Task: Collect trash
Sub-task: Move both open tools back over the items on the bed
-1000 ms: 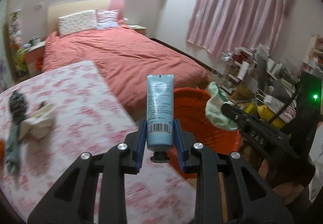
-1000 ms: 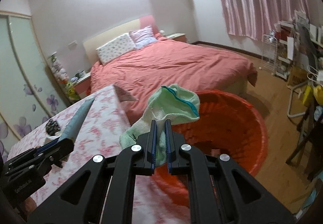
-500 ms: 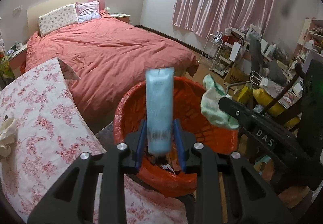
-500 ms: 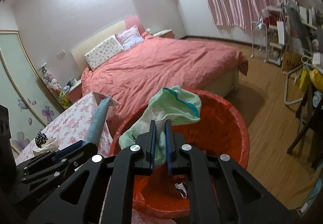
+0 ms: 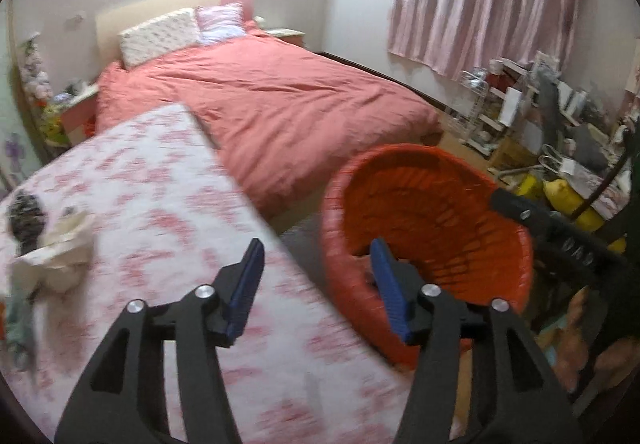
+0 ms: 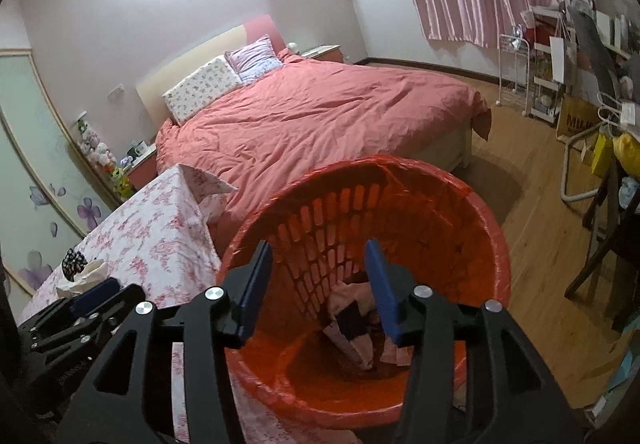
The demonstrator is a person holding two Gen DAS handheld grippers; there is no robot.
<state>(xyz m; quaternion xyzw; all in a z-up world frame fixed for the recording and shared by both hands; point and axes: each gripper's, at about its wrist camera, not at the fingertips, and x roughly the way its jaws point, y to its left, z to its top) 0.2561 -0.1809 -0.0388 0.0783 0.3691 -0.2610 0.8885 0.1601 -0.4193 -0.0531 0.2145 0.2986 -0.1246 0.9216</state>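
While both jaws have just been opening, the left gripper and right gripper gape empty over the orange basket

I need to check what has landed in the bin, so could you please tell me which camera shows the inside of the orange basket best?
The right wrist view: it looks down into the orange basket onto scraps at its bottom. The left wrist view shows mostly rim and inner wall.
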